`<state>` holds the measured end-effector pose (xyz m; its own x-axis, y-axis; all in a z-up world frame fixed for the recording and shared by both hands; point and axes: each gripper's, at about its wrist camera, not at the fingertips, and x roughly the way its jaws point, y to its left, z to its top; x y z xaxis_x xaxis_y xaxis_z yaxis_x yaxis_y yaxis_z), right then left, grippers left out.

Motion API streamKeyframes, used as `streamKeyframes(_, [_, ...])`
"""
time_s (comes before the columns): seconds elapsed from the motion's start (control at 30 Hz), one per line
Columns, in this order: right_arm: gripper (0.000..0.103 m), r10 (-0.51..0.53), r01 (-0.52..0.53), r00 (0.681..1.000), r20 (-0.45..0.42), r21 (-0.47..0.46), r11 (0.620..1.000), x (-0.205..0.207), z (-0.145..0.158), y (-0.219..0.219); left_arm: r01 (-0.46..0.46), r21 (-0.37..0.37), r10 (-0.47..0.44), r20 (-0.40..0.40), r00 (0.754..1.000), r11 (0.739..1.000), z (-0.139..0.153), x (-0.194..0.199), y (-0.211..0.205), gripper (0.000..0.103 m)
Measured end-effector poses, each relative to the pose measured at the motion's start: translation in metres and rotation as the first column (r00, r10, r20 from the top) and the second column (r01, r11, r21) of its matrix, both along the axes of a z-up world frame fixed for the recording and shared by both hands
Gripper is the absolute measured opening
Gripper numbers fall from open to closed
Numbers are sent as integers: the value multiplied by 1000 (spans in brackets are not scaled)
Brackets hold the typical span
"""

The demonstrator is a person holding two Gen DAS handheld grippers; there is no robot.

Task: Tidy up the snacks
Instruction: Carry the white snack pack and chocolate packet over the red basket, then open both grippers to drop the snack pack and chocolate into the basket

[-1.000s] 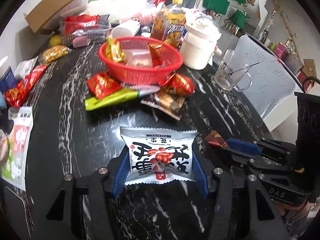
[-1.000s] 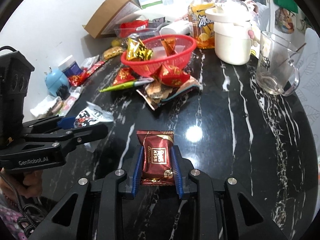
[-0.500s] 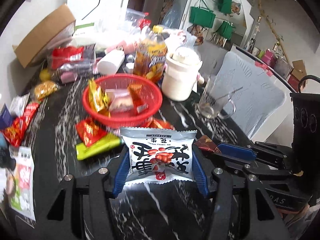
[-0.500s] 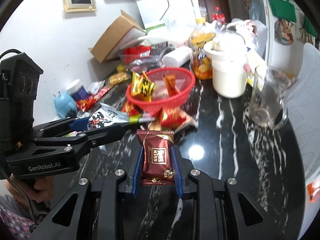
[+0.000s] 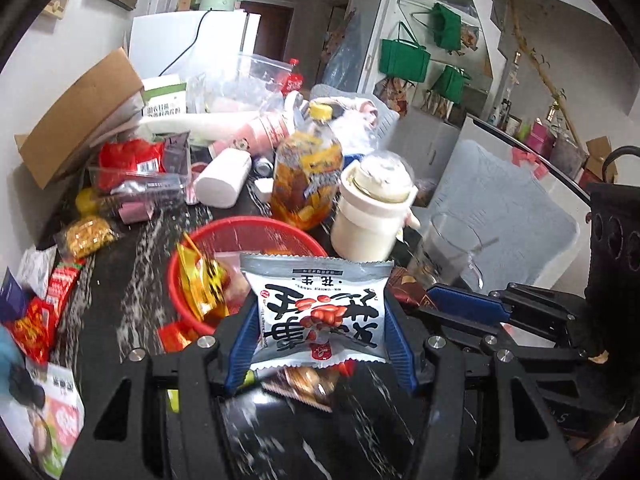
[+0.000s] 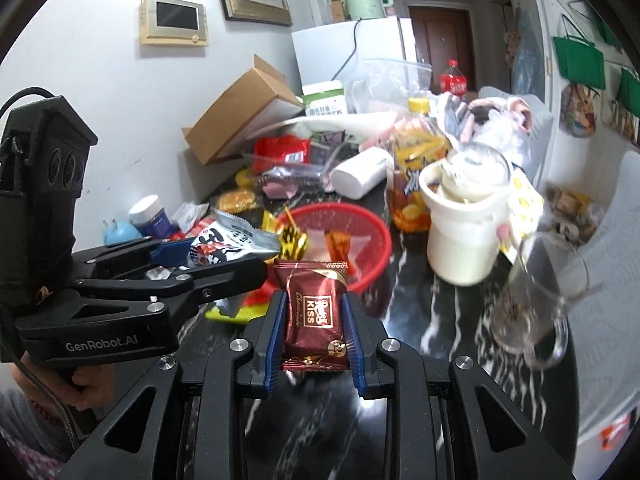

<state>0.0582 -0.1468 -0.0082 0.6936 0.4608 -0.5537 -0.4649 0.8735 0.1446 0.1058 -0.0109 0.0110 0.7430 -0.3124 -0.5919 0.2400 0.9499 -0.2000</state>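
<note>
Both claws were in the carrying step: the left claw gripped a white peanut packet and the right claw a maroon chocolate packet, both just short of the red basket. Next, each seemingly needed positioning over the basket before release.

Basket open-topped; jar, mug crowd right.

I've lifted both grippers off the table: the peanut packet in my left gripper and the chocolate packet in my right gripper, a second ago down at the marble, now hang before the red basket, closer to it.
</note>
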Motion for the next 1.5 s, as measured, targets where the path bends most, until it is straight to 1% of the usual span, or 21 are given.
streamKeyframes(0.23, [27,12,-12,999,31,2,1000,37,11,8,-35,11,34,30,999,999,8,33,8,56])
streamKeyframes(0.4, [27,10,-10,999,45,-11,1000,64,13,16,-64,11,64,23,998,998,5,60,17,56])
streamKeyframes(0.53, [27,2,0,999,46,-36,999,85,8,22,-86,22,86,2,996,996,-4,79,23,56])
streamKeyframes(0.77, [27,5,-5,1000,-7,-30,1000,116,-13,28,-118,64,120,-39,992,991,-24,104,29,56])
streamKeyframes(1.13, [27,-14,9,997,-77,-54,998,133,-43,35,-123,133,140,-125,982,983,-58,121,29,56])
streamKeyframes(1.2, [27,-12,8,996,-84,-55,998,134,-47,36,-120,148,140,-128,982,982,-62,120,27,56])
streamKeyframes(1.33, [27,-16,9,996,-93,-71,997,137,-55,39,-123,200,149,-121,981,972,-66,119,22,56])
streamKeyframes(1.47, [28,-15,7,995,-101,-75,997,138,-61,40,-125,211,153,-124,980,969,-69,118,22,56])
streamKeyframes(1.5, [29,-11,4,995,-103,-73,997,138,-61,40,-125,215,154,-126,980,969,-69,118,22,57])
